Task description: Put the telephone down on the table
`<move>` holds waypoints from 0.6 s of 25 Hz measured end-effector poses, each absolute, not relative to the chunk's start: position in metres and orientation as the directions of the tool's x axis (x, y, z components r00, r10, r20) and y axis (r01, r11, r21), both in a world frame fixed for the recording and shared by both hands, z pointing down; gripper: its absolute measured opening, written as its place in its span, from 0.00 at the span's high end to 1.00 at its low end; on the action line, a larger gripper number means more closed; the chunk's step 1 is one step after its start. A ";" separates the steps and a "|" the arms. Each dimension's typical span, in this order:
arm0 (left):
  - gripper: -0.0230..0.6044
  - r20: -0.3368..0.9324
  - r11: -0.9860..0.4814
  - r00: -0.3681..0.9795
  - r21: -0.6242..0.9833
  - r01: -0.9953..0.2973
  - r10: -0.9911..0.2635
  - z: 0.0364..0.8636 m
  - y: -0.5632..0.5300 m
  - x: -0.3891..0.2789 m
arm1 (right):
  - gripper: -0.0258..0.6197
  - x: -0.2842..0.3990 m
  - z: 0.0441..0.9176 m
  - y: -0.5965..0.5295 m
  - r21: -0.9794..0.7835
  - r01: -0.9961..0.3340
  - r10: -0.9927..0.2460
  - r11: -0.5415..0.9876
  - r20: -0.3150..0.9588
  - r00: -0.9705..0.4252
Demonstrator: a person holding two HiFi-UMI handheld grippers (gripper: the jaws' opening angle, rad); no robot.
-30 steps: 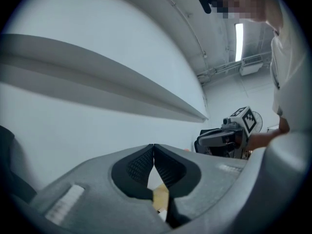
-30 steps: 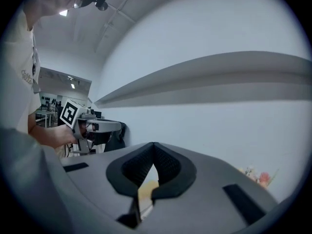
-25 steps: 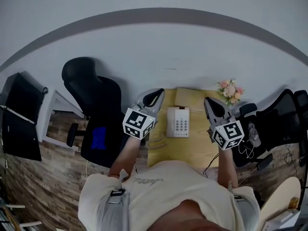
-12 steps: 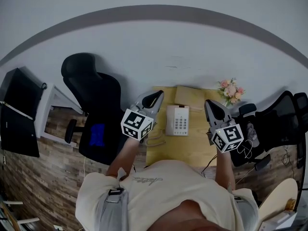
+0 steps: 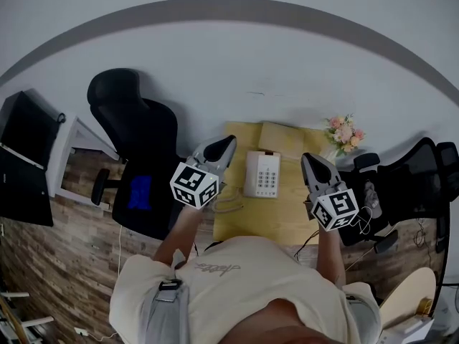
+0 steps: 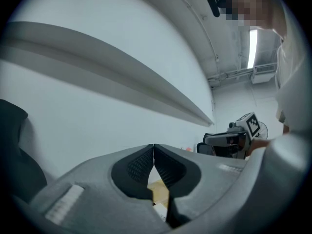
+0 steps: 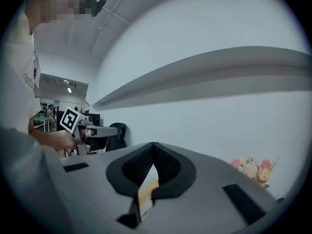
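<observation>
The white telephone [image 5: 262, 173], keypad up, lies on the yellow table [image 5: 272, 217], with its coiled cord [image 5: 225, 203] trailing off the table's left edge. My left gripper [image 5: 229, 142] hovers just left of the phone, shut and empty. My right gripper [image 5: 307, 159] hovers to the phone's right, also shut with nothing in it. In the left gripper view the jaws [image 6: 154, 148] meet at their tips, and the right gripper [image 6: 233, 137] shows beyond them. In the right gripper view the pads [image 7: 153, 146] touch, and the left gripper [image 7: 91, 130] is at the far left.
A tan flat box [image 5: 281, 139] lies at the table's far edge against the white wall. Pink flowers [image 5: 343, 132] stand at the far right corner. One black office chair [image 5: 135, 138] stands left of the table, another [image 5: 405, 181] to its right.
Both grippers have sunk a little on either side of the telephone. Their jaws stayed shut, and the phone has not moved on the table.
</observation>
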State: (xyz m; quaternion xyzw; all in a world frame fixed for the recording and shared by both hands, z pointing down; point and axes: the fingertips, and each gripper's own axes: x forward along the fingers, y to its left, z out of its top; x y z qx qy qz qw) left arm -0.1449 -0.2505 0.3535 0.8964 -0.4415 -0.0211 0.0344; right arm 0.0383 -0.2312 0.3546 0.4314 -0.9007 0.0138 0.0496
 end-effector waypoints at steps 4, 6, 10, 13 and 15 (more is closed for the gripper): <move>0.93 0.008 -0.596 0.597 0.044 -0.802 -0.802 0.359 -0.249 -0.144 | 0.96 0.039 0.360 -0.230 0.020 -0.783 -0.779 0.622 0.115 -0.616; 0.93 0.016 -0.591 0.592 0.029 -0.806 -0.806 0.364 -0.247 -0.144 | 0.96 0.042 0.363 -0.231 0.012 -0.790 -0.786 0.613 0.116 -0.607; 0.93 0.025 -0.588 0.588 0.022 -0.809 -0.808 0.370 -0.252 -0.145 | 0.96 0.048 0.366 -0.235 -0.001 -0.795 -0.790 0.606 0.115 -0.602; 0.93 0.017 -0.582 0.582 0.028 -0.813 -0.813 0.371 -0.261 -0.150 | 0.96 0.048 0.368 -0.242 0.001 -0.797 -0.792 0.604 0.114 -0.600; 0.93 0.012 -0.578 0.579 0.034 -0.815 -0.815 0.371 -0.268 -0.152 | 0.96 0.049 0.371 -0.247 -0.002 -0.798 -0.793 0.602 0.114 -0.598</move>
